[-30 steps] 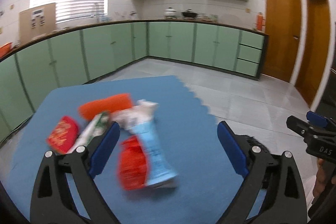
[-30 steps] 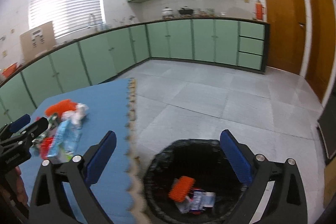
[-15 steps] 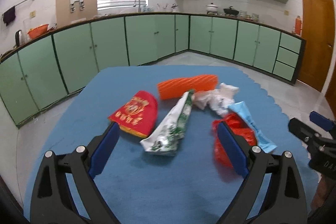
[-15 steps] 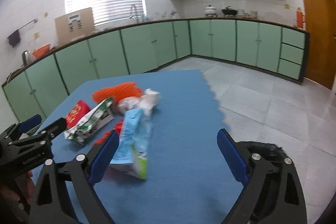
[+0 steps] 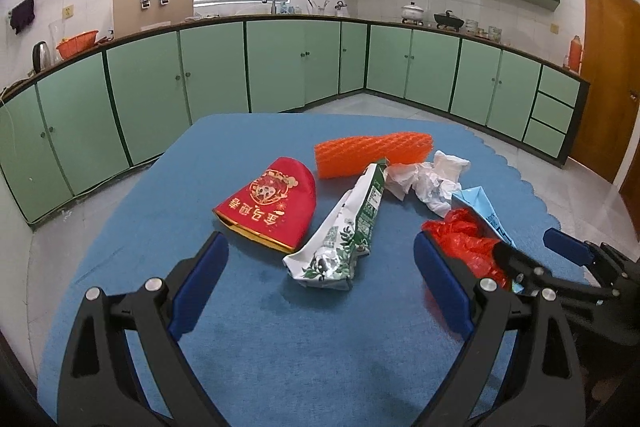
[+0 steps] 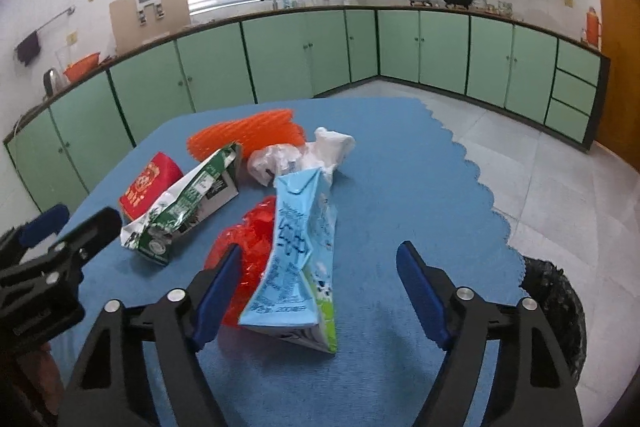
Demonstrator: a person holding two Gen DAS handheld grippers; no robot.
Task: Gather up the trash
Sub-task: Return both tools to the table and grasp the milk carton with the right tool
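While the right tool [image 6: 318, 291] tilts down over the blue tabletop [image 6: 400, 187], its jaws, just narrowing, stand apart with nothing pressed: the crumpled blue carton [image 6: 298, 259] lies between them, long axis running away from the tool, pointed end far. Beside its left finger sits red plastic [image 6: 248, 247]. The left tool [image 5: 320, 291] also angles down, jaws wide and empty; ahead lies the green carton [image 5: 348, 231], narrow end away, the red pouch [image 5: 272, 203] left of it.

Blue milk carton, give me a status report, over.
Right gripper open, jaws just closing, astride blue milk carton, not gripping. Left gripper open, empty, facing green carton. Red plastic bag crowds the blue carton.
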